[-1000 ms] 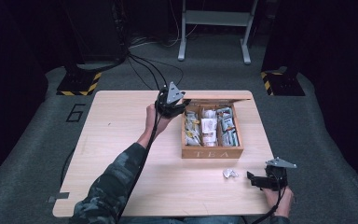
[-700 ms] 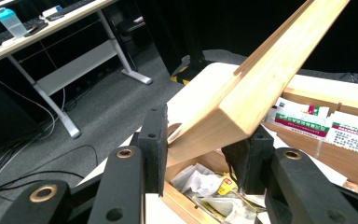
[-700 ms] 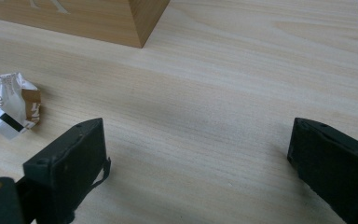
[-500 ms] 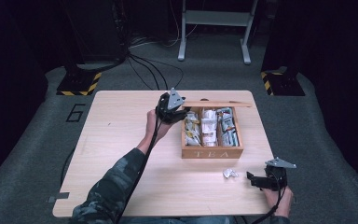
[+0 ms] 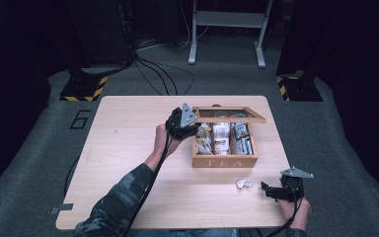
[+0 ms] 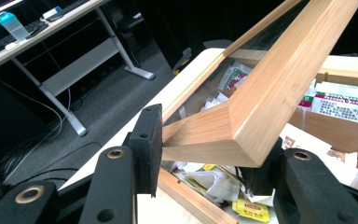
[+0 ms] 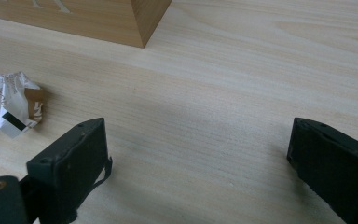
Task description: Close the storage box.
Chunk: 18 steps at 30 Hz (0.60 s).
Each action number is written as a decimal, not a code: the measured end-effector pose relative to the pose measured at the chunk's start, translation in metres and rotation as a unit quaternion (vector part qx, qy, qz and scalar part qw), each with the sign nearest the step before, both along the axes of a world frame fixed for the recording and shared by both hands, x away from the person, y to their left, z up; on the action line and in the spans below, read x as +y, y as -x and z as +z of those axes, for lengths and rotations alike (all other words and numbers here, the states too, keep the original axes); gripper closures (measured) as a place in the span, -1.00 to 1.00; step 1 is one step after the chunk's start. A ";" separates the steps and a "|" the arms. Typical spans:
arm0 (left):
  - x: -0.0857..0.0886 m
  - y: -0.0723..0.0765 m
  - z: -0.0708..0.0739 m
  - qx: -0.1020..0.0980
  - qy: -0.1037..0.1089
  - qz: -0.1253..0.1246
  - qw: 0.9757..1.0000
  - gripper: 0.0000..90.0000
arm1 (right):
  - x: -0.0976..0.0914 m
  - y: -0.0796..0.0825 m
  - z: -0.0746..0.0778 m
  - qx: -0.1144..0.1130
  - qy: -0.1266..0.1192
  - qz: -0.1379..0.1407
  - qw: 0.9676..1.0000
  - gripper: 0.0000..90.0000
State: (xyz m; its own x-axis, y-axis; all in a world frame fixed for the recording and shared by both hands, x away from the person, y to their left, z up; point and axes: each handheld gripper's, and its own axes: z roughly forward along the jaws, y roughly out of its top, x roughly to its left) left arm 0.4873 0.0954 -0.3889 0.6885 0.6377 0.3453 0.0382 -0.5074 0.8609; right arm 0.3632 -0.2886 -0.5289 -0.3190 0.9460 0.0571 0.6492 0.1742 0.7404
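The room around the pale wooden surface (image 5: 128, 148) is dark, with cables and a metal stand on the floor beyond its far edge, so trust the close view for contact. The tea box (image 5: 224, 161) sits right of the middle of the surface, its label side toward the near edge. Its glass-paned lid (image 6: 270, 93) hangs partway down over the packed tea bags (image 5: 222, 138), hinged along the far side. The lid's free corner lies between the fingers (image 6: 149, 140) of your left gripper (image 6: 203, 149). They have just been opening around that corner, and you cannot tell whether the pads press on the wood or only cradle it. Lower the lid on its hinge arc and don't let it drop; keep one finger under the frame until it nearly meets the box wall. Then draw out sideways toward the left edge so nothing gets pinched. Watch for bags standing proud that could hold the lid up. A crumpled wrapper (image 5: 243, 183) lies near the near edge. Just beside it, toward the near right corner, your right gripper (image 7: 200, 140) rests with fingers spread wide and empty.
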 end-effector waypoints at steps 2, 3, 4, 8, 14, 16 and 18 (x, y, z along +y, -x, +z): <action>0.000 0.002 -0.002 -0.001 -0.004 0.000 1.000 0.23 | 0.001 0.001 0.000 0.005 -0.004 -0.004 1.000 -0.90; 0.000 0.003 -0.004 -0.001 -0.005 0.002 1.000 0.22 | 0.000 0.000 0.000 0.000 0.000 0.000 1.000 -0.90; 0.000 0.003 -0.005 0.002 -0.002 0.001 1.000 0.19 | 0.000 0.000 0.000 0.001 0.000 0.000 1.000 -0.89; 0.001 0.005 -0.010 0.016 0.007 0.003 1.000 0.12 | 0.000 0.000 0.000 0.001 0.000 0.001 1.000 -0.89; 0.002 0.009 -0.021 0.035 0.015 0.005 0.999 0.02 | 0.000 0.000 0.000 -0.001 0.001 0.001 1.000 -0.89; 0.002 0.011 -0.027 0.043 0.023 0.009 0.999 0.00 | 0.000 0.000 0.000 -0.001 0.001 0.001 1.000 -0.89; 0.003 0.011 -0.028 0.050 0.024 0.009 0.998 -0.01 | 0.000 0.000 0.000 -0.001 0.001 0.001 1.000 -0.89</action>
State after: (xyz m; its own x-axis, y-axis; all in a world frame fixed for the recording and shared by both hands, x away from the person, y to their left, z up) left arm 0.4759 0.0980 -0.4171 0.7066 0.6639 0.2449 0.1335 -0.4649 0.8752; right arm 0.3634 -0.2885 -0.5290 -0.3209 0.9456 0.0540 0.6475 0.1774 0.7411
